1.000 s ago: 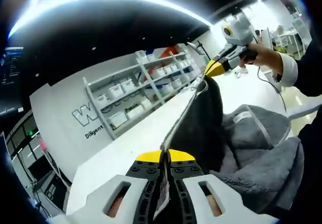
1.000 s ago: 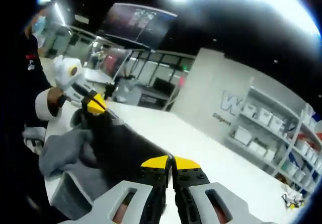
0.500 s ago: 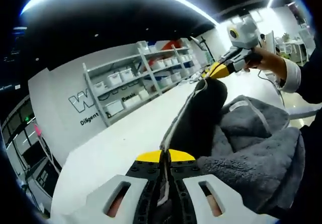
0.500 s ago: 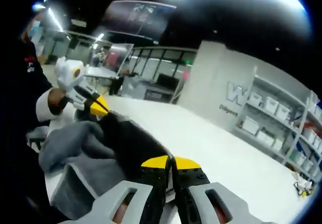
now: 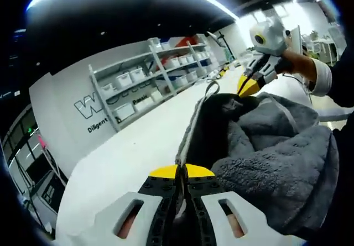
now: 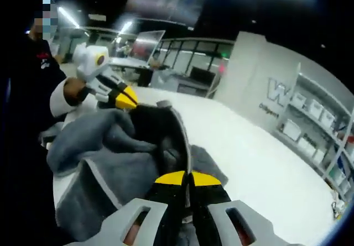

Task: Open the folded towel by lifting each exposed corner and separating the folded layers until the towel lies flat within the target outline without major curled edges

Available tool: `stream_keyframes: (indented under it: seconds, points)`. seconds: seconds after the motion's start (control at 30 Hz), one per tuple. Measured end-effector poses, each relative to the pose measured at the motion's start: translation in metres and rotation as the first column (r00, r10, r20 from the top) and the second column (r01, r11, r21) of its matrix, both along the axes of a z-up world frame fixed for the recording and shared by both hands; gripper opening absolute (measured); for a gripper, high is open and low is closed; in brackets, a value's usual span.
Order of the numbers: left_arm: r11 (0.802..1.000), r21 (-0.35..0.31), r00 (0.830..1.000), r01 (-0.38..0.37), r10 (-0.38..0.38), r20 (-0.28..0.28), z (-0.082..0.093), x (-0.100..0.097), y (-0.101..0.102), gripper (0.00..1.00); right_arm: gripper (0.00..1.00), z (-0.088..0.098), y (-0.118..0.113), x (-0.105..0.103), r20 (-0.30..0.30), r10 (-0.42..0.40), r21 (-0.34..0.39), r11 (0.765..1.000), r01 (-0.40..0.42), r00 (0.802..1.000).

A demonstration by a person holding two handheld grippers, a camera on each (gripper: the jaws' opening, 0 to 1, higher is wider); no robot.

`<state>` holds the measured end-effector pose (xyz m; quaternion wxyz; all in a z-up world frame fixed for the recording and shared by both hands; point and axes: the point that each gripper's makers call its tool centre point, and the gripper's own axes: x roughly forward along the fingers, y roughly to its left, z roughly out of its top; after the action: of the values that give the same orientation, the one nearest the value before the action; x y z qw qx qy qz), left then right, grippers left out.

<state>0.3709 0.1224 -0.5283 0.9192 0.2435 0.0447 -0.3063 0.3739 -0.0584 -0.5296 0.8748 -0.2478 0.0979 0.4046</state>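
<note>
Both grippers have the grey towel [image 5: 276, 146] pinched by its hem and held up off the white bench [image 5: 133, 152], prob. so the folded layers can drop apart under their own weight before it gets laid down. Left gripper [image 5: 181, 174] has its jaws closed tight w/ the towel edge running straight up from between the yellow tips; same gripper seen from the other side [image 6: 126, 98] comes in at upper left of the right gripper view, held in a hand w/ a white cuff. Right gripper [image 6: 187, 178] is likewise clamped shut on the hem, the pale edge band curving away from its tips; it appears in the left gripper view [image 5: 249, 85] at upper right, tips down in the cloth. Between the two, the hem sags and the rest bunches in thick folds on the person's side, some of it resting near the bench's near edge, so it's far from flat. No target outline that I can make out. Bench top beyond the towel is bare white toward its far edge and corner, plenty of room to spread. Shelving w/ white bins [image 5: 166, 83] stands behind the far edge, well apart.
</note>
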Motion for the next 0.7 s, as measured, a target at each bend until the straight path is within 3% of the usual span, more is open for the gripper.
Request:
stream_keyframes:
  seconds: [0.23,0.4,0.53,0.57,0.7]
  points:
    - [0.999,0.037,0.999,-0.004,0.002,0.045,-0.003,0.001,0.002,0.03,0.05,-0.005,0.004,-0.002,0.051,0.023,-0.051,0.998,-0.021,0.998]
    - [0.998,0.055,0.998,-0.001,-0.002,0.066,-0.002,0.002,0.005,0.07,0.15,-0.002,0.004,-0.006,0.07,0.038,-0.046,0.998,-0.034,0.997]
    - [1.0,-0.01,0.999,0.005,-0.004,0.046,0.003,0.0,0.013,0.14,0.18,0.0,0.002,-0.008,0.106,0.042,-0.064,0.997,-0.035,0.993]
    - [0.999,-0.048,1.0,0.009,-0.008,0.029,0.007,-0.002,0.017,0.16,0.19,0.001,0.001,-0.008,0.109,0.04,-0.055,0.998,-0.035,0.993]
    - [0.996,-0.084,1.0,0.007,-0.007,0.009,0.012,-0.006,0.028,0.24,0.21,0.003,-0.003,-0.011,0.102,0.034,-0.017,0.999,-0.033,0.994]
